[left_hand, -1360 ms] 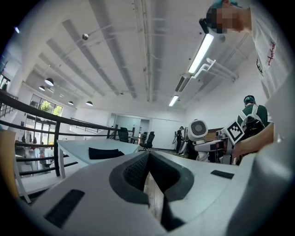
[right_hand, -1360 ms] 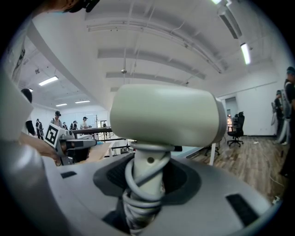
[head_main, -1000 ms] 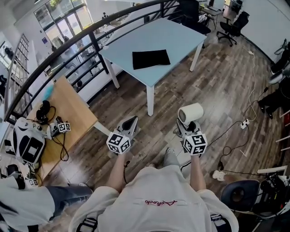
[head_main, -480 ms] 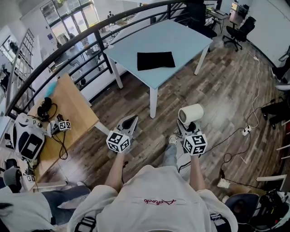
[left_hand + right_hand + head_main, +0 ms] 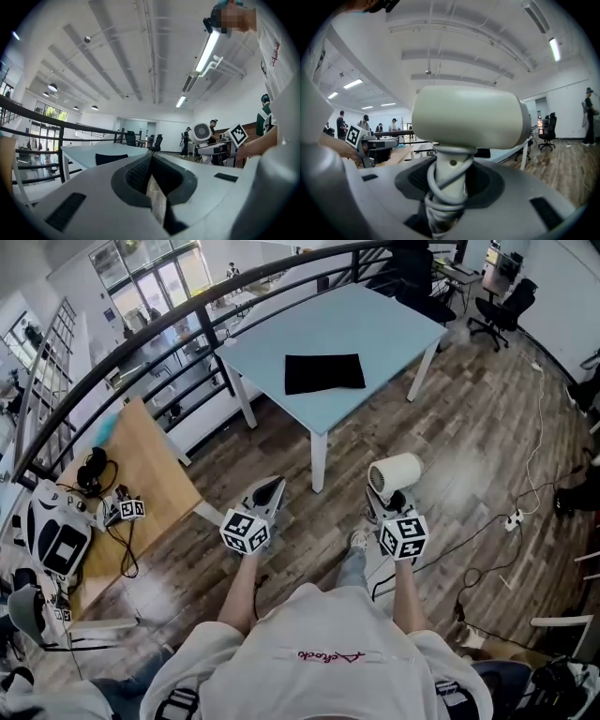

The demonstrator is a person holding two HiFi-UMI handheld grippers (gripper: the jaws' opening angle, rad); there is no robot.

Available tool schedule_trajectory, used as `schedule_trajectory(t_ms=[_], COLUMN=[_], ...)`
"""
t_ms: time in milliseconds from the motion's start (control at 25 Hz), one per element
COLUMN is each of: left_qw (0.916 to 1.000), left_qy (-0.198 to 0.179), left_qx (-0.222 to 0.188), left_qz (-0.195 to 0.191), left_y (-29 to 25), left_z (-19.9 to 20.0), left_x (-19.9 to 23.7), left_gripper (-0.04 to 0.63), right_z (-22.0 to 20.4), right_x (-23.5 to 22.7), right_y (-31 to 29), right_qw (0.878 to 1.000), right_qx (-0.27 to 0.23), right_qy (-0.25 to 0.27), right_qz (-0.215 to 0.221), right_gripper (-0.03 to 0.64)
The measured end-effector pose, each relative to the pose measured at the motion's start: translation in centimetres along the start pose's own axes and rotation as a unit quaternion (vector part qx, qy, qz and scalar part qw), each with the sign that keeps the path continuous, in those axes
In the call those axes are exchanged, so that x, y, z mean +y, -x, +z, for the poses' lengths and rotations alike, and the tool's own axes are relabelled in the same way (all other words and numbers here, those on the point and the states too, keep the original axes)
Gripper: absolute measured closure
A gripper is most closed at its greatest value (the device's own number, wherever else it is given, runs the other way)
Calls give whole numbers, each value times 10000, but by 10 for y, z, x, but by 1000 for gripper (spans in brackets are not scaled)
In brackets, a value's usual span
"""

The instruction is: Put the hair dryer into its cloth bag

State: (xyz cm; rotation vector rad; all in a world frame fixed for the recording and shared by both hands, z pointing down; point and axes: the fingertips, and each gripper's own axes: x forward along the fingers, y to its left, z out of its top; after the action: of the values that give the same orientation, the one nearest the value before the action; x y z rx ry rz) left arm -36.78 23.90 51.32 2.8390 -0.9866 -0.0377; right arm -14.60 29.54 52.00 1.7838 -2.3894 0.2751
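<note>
The right hand-held gripper [image 5: 449,185] is clamped on the cord-wrapped handle of the cream hair dryer [image 5: 468,117], which stands upright. The left hand-held gripper [image 5: 152,176] is closed and empty. Ahead, the black cloth bag [image 5: 324,373] lies flat on the pale blue worktop [image 5: 375,324].

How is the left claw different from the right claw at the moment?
The left claw is shut and empty; the right claw grips the hair dryer by its cord-wrapped handle. The left claw's jaws meet; the right claw's stand apart around that handle. Both carry marker cubes.
</note>
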Motion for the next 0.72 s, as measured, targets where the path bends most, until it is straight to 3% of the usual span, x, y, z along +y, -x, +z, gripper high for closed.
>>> schedule_trajectory(t_ms=[720], left_qw=[9997], left_qy=[144], left_qx=[132], left_qz=[141], left_y=[-134], left_z=[1], left_x=[35], left_gripper=[588], right_z=[25], right_x=[-119], right_y=[-81], right_qw=[9999], right_qx=[51], right_qy=[-131], right_qz=[32], right_gripper=[433])
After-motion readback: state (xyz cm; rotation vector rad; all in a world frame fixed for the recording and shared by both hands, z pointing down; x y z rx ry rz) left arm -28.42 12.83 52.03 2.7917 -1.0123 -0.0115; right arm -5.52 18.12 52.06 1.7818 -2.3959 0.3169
